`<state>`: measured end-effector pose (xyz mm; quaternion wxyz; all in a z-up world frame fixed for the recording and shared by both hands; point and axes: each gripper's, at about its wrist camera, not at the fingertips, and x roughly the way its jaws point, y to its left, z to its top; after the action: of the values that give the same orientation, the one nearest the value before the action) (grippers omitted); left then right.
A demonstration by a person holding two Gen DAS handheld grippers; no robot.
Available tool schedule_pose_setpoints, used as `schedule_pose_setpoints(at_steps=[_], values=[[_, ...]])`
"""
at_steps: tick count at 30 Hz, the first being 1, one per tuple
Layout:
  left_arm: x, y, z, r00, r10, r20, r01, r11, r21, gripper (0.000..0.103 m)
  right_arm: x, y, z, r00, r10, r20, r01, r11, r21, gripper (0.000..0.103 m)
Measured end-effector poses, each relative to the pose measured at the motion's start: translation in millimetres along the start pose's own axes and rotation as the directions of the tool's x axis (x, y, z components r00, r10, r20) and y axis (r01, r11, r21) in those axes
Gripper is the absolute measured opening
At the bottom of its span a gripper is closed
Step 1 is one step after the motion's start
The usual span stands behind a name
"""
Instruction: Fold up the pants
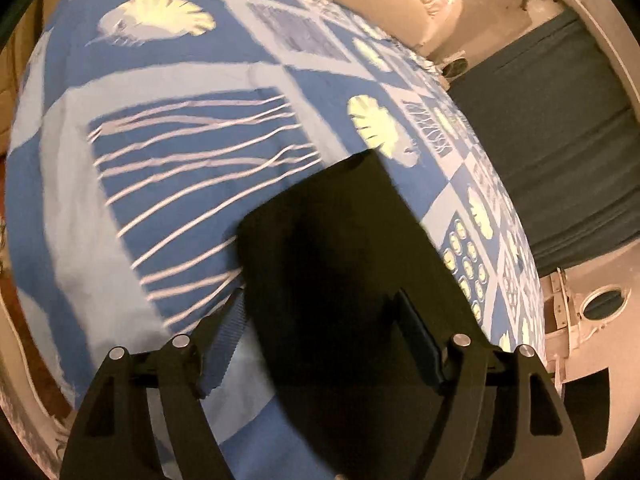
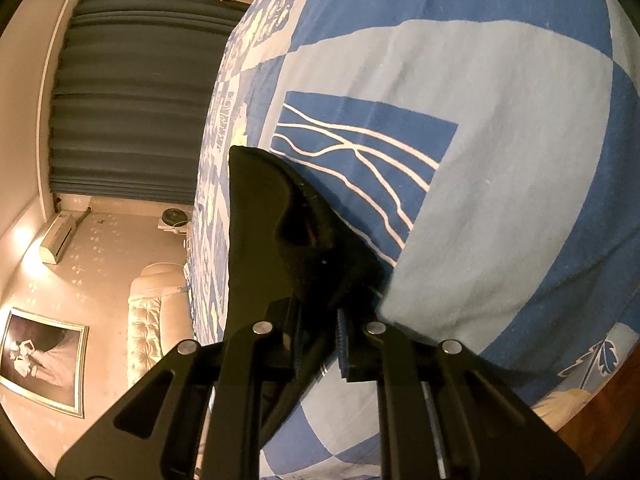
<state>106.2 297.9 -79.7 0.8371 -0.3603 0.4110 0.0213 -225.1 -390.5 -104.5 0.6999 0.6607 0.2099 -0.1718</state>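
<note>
- The black fabric pants [image 1: 344, 248] lie folded into a flat dark slab on the blue patterned bedspread [image 1: 168, 184], which has pale squares, white wavy lines and cream shell shapes.
- In the left wrist view the pants fill the centre and reach from the middle down toward 6 o'clock, between the two black fingers of the left gripper [image 1: 320, 340].
- The left gripper's jaws stand wide apart. One ribbed finger [image 1: 224, 344] sits at 7 o'clock over the bedspread, the other at 5 o'clock over the dark cloth. I cannot tell whether either pad touches the fabric; nothing is pinched between them.
- In the right wrist view the right gripper [image 2: 320, 344] has its jaws nearly together, clamped on a bunched edge of the pants [image 2: 276, 216] near 6 o'clock.
- From that grip the cloth rises toward the centre as a curved, pointed flap, with a hollow fold in it.
- The dark blue-grey pleated curtain [image 2: 132, 92] hangs at 10 o'clock in the right view.
- A cream tufted headboard [image 2: 152, 316] shows at 8 o'clock, and a framed picture [image 2: 44, 356] on the wall is just past it, toward the edge.
</note>
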Motion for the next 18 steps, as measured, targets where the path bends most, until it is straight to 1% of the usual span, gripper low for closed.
schedule_pose_setpoints(at_steps=[1,2,3,4,5,6,7,8,10,11,12,13,15,17,18], values=[[3,-5,2,1.0,-0.005,0.006,0.005,1.0,0.016,0.072,0,0,0,1.0,0.0,0.0,0.0,1.0,-0.001,0.013],[5,-9,5,1.0,-0.012,0.01,0.011,0.999,0.034,0.069,0,-1,0,1.0,0.002,-0.001,-0.002,1.0,0.001,0.013],[8,-13,5,1.0,-0.003,0.01,0.002,0.998,0.057,0.056,-1,-1,0,1.0,0.003,-0.002,-0.003,1.0,0.003,0.013],[10,-14,7,1.0,0.016,0.005,-0.017,0.998,0.062,0.048,-1,-1,-1,1.0,0.004,-0.002,-0.004,1.0,0.004,0.013],[11,-14,7,0.999,0.041,-0.001,-0.041,0.998,0.052,0.048,-1,0,-1,1.0,0.005,-0.002,-0.005,1.0,0.004,0.013],[10,-10,5,0.998,0.065,-0.006,-0.065,0.998,0.021,0.048,-2,0,-2,1.0,0.005,-0.003,-0.005,1.0,0.004,0.013],[7,-6,5,0.997,0.071,-0.007,-0.071,0.997,-0.012,0.048,-2,0,-2,1.0,0.007,-0.005,-0.007,1.0,0.006,0.014],[0,-2,4,0.998,0.066,0.007,-0.066,0.997,-0.051,0.048,-2,-1,-2,1.0,0.007,-0.006,-0.007,1.0,0.008,0.014],[-18,1,2,0.994,0.089,0.063,-0.084,0.994,-0.076,0.048,-3,-1,-2,1.0,0.008,-0.009,-0.008,1.0,0.012,0.014],[-24,-1,3,0.994,0.073,0.084,-0.066,0.995,-0.08,0.048,-3,-1,-2,1.0,0.008,-0.009,-0.007,1.0,0.013,0.014],[-30,-4,4,0.995,0.03,0.097,-0.023,0.997,-0.073,0.048,-3,-1,-2,1.0,0.008,-0.008,-0.008,1.0,0.01,0.014],[-28,-10,7,0.996,0.004,0.085,0.001,0.998,-0.059,0.048,-3,-1,-2,1.0,0.009,-0.008,-0.009,1.0,0.011,0.015],[-19,-23,8,0.999,-0.03,0.033,0.03,1.0,0.0,0.049,-3,-1,-3,1.0,0.01,-0.005,-0.009,1.0,0.012,0.015],[-12,-31,8,1.0,-0.01,0.025,0.009,0.999,0.04,0.056,-3,-1,-3,1.0,0.01,-0.004,-0.01,1.0,0.01,0.015],[-7,-32,8,1.0,-0.004,0.019,0.003,0.999,0.045,0.058,-3,-2,-2,1.0,0.01,-0.006,-0.01,1.0,0.012,0.015]])
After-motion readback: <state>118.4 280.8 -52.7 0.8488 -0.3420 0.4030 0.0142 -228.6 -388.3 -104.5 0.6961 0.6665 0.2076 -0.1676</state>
